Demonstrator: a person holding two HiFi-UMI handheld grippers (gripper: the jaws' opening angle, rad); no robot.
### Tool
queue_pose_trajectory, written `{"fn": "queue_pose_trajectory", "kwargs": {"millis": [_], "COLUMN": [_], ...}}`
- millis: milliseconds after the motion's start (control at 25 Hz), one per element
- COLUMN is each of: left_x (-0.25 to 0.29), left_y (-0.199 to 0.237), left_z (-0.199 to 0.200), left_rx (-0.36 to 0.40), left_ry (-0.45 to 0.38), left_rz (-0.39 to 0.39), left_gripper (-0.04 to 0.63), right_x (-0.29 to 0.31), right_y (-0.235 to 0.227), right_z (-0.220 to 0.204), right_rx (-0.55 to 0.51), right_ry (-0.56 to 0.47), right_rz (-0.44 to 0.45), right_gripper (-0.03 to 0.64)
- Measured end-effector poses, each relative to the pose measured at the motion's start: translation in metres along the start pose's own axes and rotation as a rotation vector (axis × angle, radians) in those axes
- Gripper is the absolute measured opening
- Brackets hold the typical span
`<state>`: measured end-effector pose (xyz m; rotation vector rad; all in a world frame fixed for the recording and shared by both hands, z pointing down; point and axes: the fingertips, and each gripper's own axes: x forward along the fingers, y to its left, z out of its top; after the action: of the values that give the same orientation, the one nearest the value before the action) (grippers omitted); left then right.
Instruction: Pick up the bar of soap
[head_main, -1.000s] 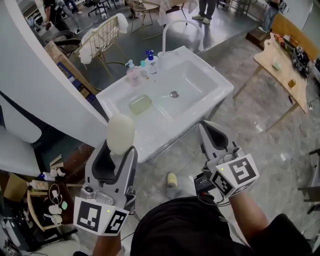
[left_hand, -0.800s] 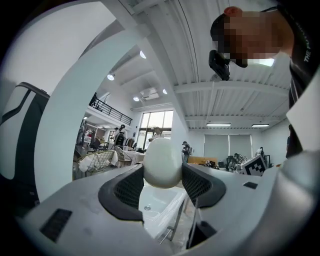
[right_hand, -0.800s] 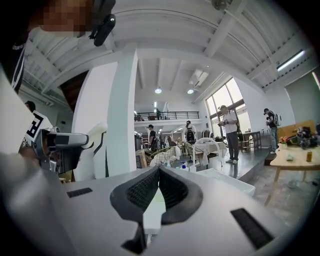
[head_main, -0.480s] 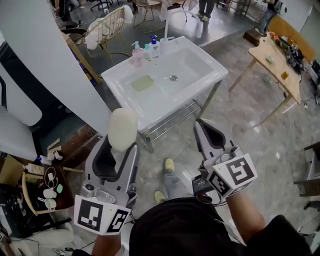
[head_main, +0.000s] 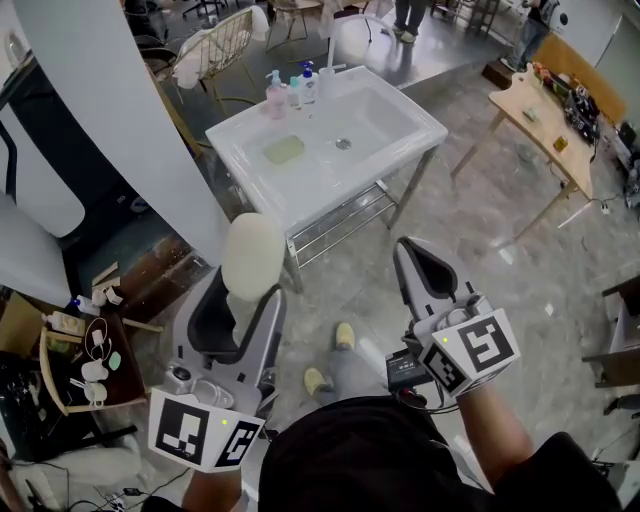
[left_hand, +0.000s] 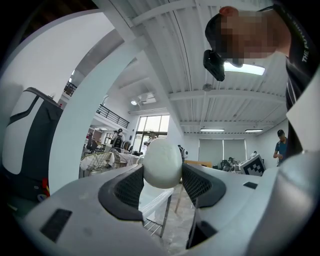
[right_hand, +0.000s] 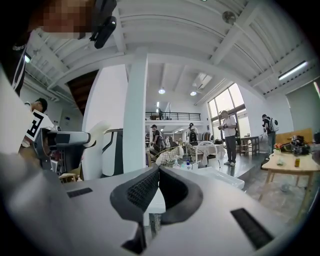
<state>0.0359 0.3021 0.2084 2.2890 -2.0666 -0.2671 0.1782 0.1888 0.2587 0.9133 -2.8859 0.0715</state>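
Soap (head_main: 252, 250): pale, smooth, oval. Held upright, clamped between the left gripper (head_main: 244, 298) jaws, top half protruding.

The head view looks steeply down, with the left gripper (head_main: 245, 295) and right gripper (head_main: 410, 250) near and the white sink (head_main: 290, 195) well ahead of them. Each gripper view sits close behind its own jaws, facing forward and slightly upward, the left one past the bar of soap (left_hand: 161, 162). All three share the sink ahead of the claws.
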Motion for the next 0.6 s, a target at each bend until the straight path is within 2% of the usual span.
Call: {"fn": "queue_pose_trajectory", "kwargs": {"millis": [120, 600], "left_x": [0.0, 0.024], "left_y": [-0.004, -0.036], "left_z": [-0.001, 0.012], "left_rx": [0.001, -0.001], "left_ry": [0.015, -0.012], "left_rz": [0.009, -0.016], "left_gripper": [0.239, 0.239], "right_x": [-0.004, -0.017], "right_y": [-0.002, -0.037], "right_z": [0.001, 0.015], "right_rx": [0.002, 0.004], "right_ry": [-0.001, -0.011], "right_rz": [0.002, -0.001], "right_gripper": [0.008, 0.008]}}
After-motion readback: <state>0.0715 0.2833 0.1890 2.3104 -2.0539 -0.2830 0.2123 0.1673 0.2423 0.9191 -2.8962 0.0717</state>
